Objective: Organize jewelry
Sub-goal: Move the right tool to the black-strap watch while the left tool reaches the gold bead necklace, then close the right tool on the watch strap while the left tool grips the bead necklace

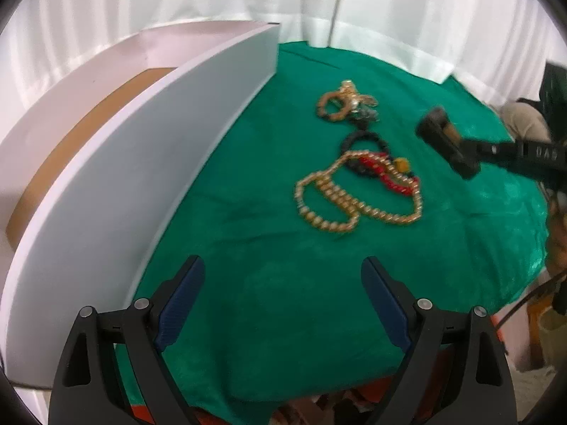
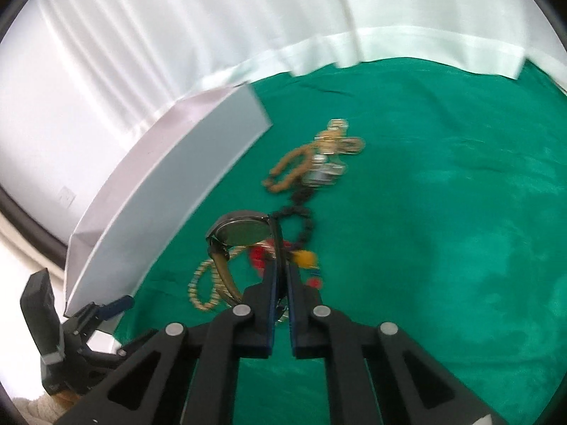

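Observation:
My right gripper [image 2: 281, 244] is shut on a wristwatch [image 2: 242, 232] with an olive strap and holds it above the green cloth. Below it lie a gold bead necklace [image 1: 329, 194], red beads [image 1: 384, 173], a black bead bracelet [image 1: 361, 141] and a brown bracelet with gold pieces [image 1: 340, 104]. In the left wrist view the right gripper [image 1: 446, 141] hangs above the right of the pile. My left gripper [image 1: 283, 276] is open and empty over bare cloth, near the white box [image 1: 149, 177]. The left gripper also shows low at the left in the right wrist view [image 2: 117, 304].
The white box with a brown floor [image 1: 81, 134] stands open at the left on the green cloth [image 1: 283, 318]. A white curtain [image 1: 319, 0] hangs behind the table. The table's front edge is just under my left gripper.

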{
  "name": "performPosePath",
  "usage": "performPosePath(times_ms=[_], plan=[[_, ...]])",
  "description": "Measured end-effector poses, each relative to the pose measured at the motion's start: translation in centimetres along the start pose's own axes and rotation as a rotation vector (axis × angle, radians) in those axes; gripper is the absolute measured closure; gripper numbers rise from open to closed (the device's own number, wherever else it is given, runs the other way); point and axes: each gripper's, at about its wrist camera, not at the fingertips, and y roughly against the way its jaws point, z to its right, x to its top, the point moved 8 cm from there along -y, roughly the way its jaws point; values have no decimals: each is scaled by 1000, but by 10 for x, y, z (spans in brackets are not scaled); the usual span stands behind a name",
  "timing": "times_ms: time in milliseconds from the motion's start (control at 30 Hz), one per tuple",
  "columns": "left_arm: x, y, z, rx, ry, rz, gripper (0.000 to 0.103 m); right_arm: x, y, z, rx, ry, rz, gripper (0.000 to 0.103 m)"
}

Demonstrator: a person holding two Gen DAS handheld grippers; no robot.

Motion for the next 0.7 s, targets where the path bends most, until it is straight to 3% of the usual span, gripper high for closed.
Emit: performPosePath(times_ms=[100,233,300,500,700], plan=[[7,-2,15,-47,-39,-4,12,-10,10,31,-54,-42,12,97],[14,-10,52,-129,-175,-27,12,-27,17,66,-115,-92,7,97],[21,-16,63,-135,-224,-31,12,-35,15,78,-150,-104,-2,97],[38,-47,64,-185,-161,-113,11,-50,3,99,-177,-131,-19,97],[19,-49,119,-187,-512,-76,11,-54,2,103,-181,-136,-20,98]])
